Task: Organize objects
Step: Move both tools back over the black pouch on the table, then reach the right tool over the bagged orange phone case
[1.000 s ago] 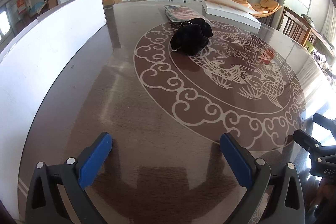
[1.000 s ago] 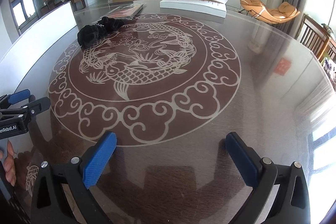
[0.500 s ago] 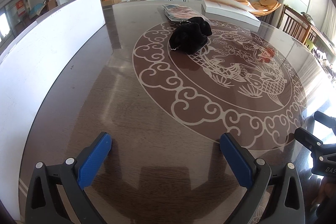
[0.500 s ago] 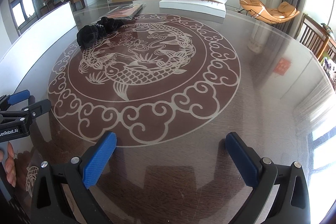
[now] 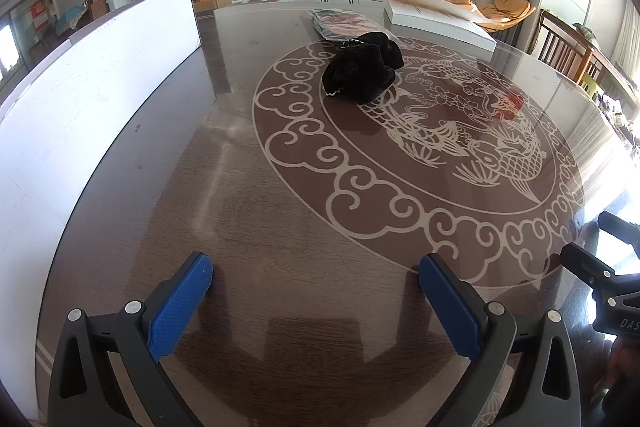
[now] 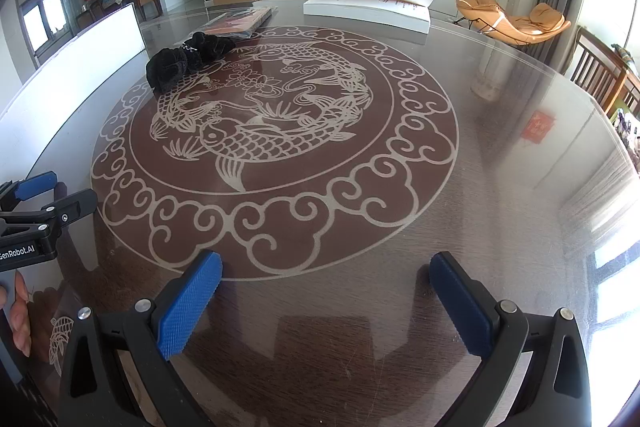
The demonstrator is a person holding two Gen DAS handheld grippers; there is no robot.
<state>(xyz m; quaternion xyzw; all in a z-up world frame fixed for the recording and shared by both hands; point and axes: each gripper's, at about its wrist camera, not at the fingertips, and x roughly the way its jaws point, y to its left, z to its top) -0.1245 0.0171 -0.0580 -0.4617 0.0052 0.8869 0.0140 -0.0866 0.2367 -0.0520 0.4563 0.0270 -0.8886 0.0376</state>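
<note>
Hovering both claws wide open and empty, left claw (image 5: pixel 316 281) and right claw (image 6: pixel 326 277), low over the near counter (image 5: pixel 248 211). Black cloth bundle (image 5: pixel 362 73) sits far-center, well apart. Next I'd guess: reach forward, then pinch it.

Left gripper (image 5: pixel 316 281) fingers spread wide, right gripper (image 6: pixel 326 279) fingers spread wide, both holding nothing
</note>
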